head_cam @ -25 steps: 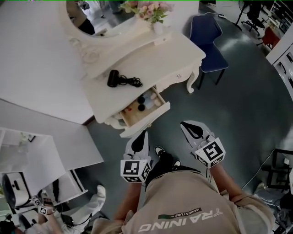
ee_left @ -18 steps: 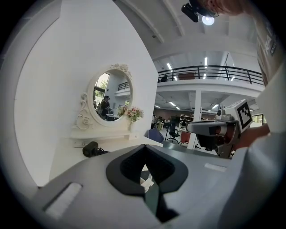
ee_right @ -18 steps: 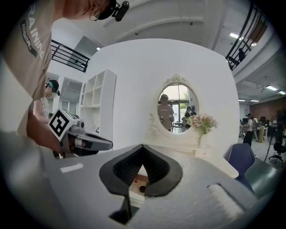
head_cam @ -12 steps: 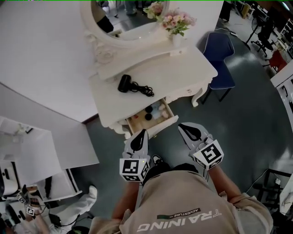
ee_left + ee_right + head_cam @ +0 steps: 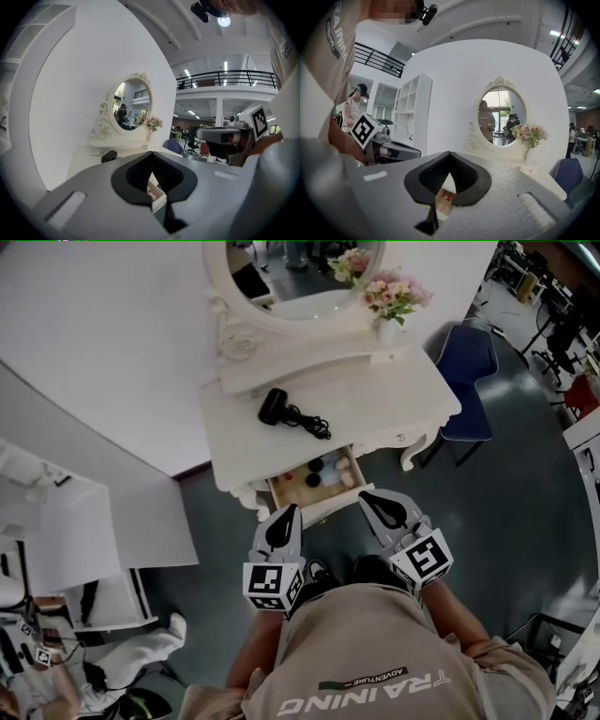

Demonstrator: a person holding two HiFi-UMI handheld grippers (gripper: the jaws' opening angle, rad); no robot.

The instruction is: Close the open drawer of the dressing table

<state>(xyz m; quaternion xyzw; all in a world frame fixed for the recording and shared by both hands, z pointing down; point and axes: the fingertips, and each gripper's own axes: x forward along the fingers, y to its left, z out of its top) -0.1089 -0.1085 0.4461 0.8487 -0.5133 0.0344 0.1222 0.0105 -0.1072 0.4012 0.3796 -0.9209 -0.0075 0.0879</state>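
The white dressing table (image 5: 394, 409) stands against the wall, its drawer (image 5: 284, 492) pulled out toward me with several small jars inside. In the head view, my left gripper (image 5: 287, 509) is shut and empty, its tips just short of the drawer's front panel (image 5: 330, 506). My right gripper (image 5: 367, 496) is shut and empty as well, close to the panel's right end. Through the shut tips in the left gripper view (image 5: 151, 154), a slice of the drawer (image 5: 157, 197) shows. In the right gripper view (image 5: 449, 153), a slice of the drawer's inside (image 5: 443, 201) shows.
A black hair dryer (image 5: 275, 405) with its cord lies on the tabletop. A vase of flowers (image 5: 392, 298) and an oval mirror (image 5: 281, 282) stand at the back. There is a blue chair (image 5: 469, 357) to the right, white shelving (image 5: 66, 540) to the left, and another person (image 5: 141, 652) at lower left.
I have stepped closer, so the table and drawer now sit nearer and more centred. Both grippers have closed in on the drawer front. The drawer has stayed open.
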